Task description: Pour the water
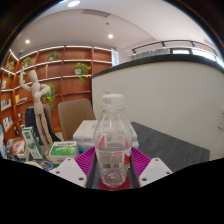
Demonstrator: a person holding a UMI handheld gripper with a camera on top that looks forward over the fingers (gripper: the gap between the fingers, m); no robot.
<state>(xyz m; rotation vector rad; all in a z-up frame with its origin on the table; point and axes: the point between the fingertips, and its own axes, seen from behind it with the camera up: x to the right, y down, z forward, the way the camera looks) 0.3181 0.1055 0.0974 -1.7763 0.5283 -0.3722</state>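
- While the tongs-style two-finger gripper (113,166) points forward, its magenta pads (86,159) sit tight against both sides of the clear plastic water bottle (112,140), so it reads as clenched on the bottle's lower body.
- Grasp is low on the body, probably so the neck stays free for tipping; upright hold keeps the water in for now.
- Bottle: transparent, ribbed, white screw cap (113,100) seemingly on, faint pink tint low down, likely pad colour showing through. Water level hard to read.
- If the cap is really on, pouring cannot start yet, judging by this view.
- Bottle position: between the fingers, centre and near, upright, in front of the far counter; whether it rests on the table or is lifted, cannot tell, base hidden.
- Just behind the bottle, slightly left: white rectangular box (84,131).
- Near left: green-and-white flat packet (63,150) and other small clutter, too small to name.
- Left, a bit farther: pale wooden jointed mannequin figure (38,102), upright.
- Far left: orange-brown wooden shelving (62,70) with green plants on it.
- Right and far: white curved counter with dark top (160,92).
- Right near: dark grey table surface (170,145).
- No receiving cup or glass visible, so the pour target is unknown.
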